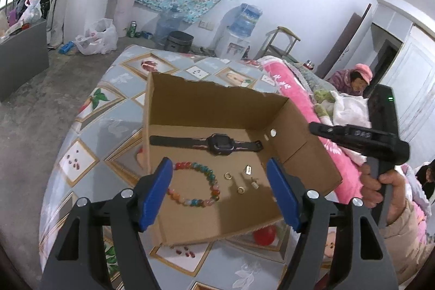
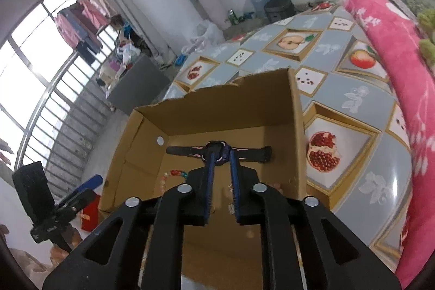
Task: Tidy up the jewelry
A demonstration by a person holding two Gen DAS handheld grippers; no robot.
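An open cardboard box stands on the table. On its floor lie a black wristwatch, a bracelet of coloured beads, two small gold rings and two tiny metal pieces. My left gripper hangs above the box's near side, open wide with nothing between its blue pads. A hand holds my right gripper above the box's right edge. In the right wrist view my right gripper is open a little. The watch shows beyond its tips, and nothing is between them.
The table wears a grey cloth with fruit pictures. A pink blanket is piled along the box's right side. A red round thing peeks from under the box's near edge. A person in a pink hat sits behind the blanket.
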